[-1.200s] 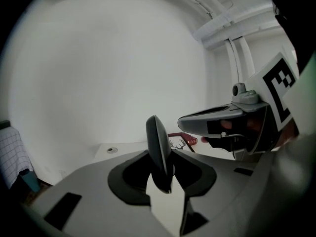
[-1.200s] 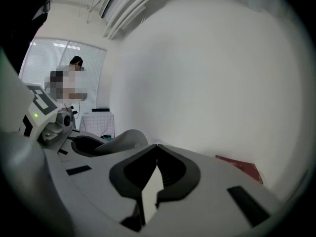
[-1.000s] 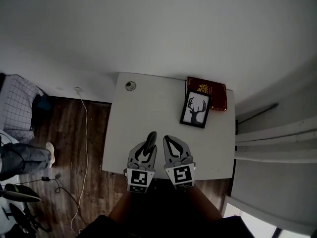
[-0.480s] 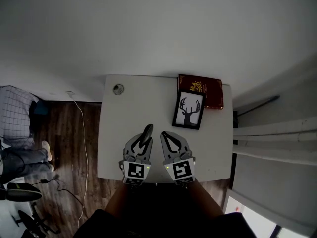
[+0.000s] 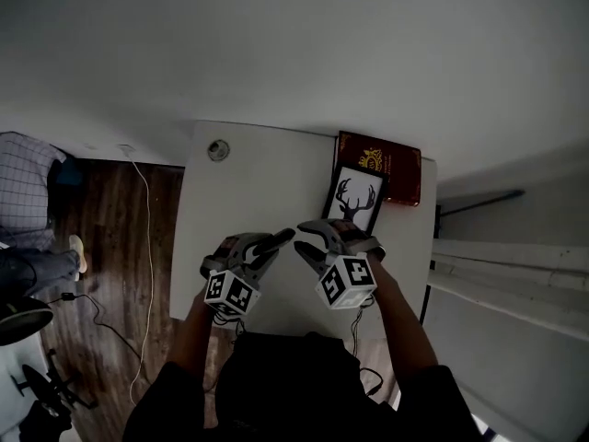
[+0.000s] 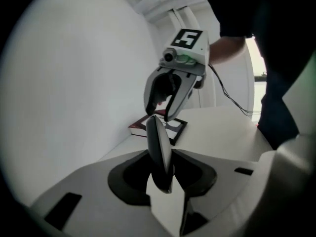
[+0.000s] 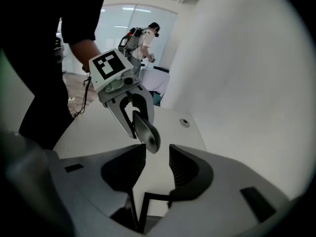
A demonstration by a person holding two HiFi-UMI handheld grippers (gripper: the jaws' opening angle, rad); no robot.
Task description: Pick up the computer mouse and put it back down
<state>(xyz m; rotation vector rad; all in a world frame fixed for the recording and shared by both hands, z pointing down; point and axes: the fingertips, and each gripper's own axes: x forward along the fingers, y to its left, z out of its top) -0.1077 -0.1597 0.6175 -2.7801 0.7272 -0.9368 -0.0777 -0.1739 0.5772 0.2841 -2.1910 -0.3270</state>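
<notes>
Tongs in the left hand (image 5: pixel 260 250) are clamped on the computer mouse (image 5: pixel 279 238), gripping it by one end so that most of its dark body sticks out past the tips. The mouse is held over the near part of the white worktop (image 5: pixel 239 191), not lying on it. Its long axis runs along the line of the left tongs, pointing right and a little far in the head view. In the left gripper view it is turned on its side, a thin upright sliver (image 6: pixel 159 147) seen edge-on between the two jaws.

The right tongs (image 5: pixel 311 247) face the left pair from the right, tips close to the free end of the mouse. Their jaws have just been opening and stand apart. In the right gripper view the mouse's rounded end (image 7: pixel 147 132) hangs just beyond the gap, and neither pad presses on it.

At the far right of the worktop a framed stag picture (image 5: pixel 355 203) lies partly over a red book (image 5: pixel 400 168). A small round cap (image 5: pixel 218 150) sits at the far left corner. Left of the worktop a white cable (image 5: pixel 147 247) trails over the wooden floor (image 5: pixel 120 238).
</notes>
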